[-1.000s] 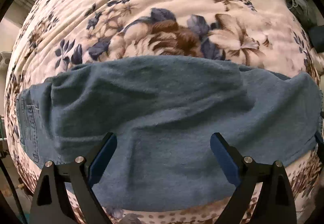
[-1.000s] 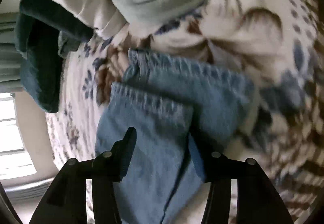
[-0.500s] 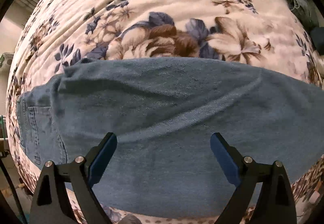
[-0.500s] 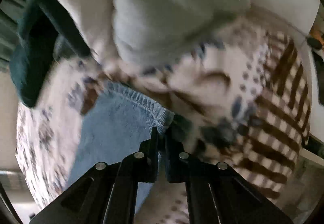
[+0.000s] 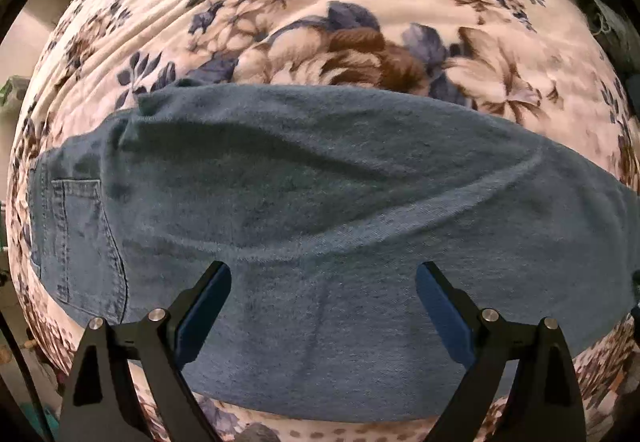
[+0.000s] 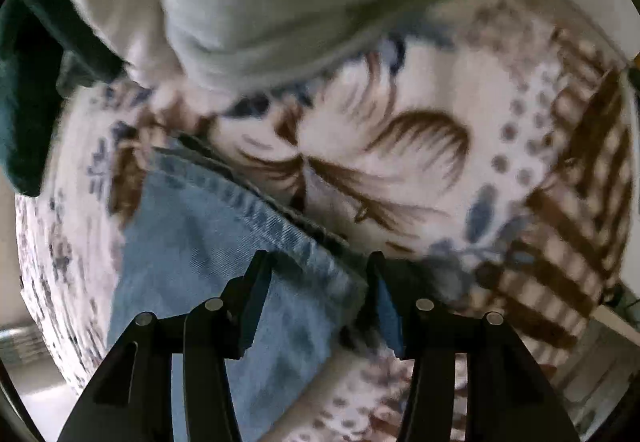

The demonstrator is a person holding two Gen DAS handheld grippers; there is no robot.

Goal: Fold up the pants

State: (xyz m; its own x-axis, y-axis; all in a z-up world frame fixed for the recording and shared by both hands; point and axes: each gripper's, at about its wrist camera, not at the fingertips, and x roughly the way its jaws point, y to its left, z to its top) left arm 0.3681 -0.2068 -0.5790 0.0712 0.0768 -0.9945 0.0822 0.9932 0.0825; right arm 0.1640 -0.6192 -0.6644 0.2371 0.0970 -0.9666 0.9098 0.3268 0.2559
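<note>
- Floral bedding fills both views: a cream blanket (image 5: 360,2) printed with blue and brown flowers, its far border in the right wrist view turning to dots and brown stripes (image 6: 560,202).
- Across that blanket lie the blue denim pants (image 5: 320,202), stretched left to right through the middle of the left wrist view, a stitched back pocket (image 5: 80,238) at the left end and soft creases running along the leg.
- From the right wrist camera, the pants' stitched hem (image 6: 248,210) runs diagonally, with the denim (image 6: 192,262) reaching down toward the lower left.
- Beyond the hem sits a pile of pale grey-white cloth (image 6: 280,2), with a dark teal fabric (image 6: 24,102) at the left edge of that view.
- Left gripper (image 5: 323,306) hangs over the pants with its blue-padded fingers (image 5: 204,306) spread wide, nothing between them but the denim below.
- Right gripper (image 6: 320,290) has its fingers (image 6: 256,294) apart, straddling the hem corner; whether the pads touch the cloth cannot be told through the blur.
</note>
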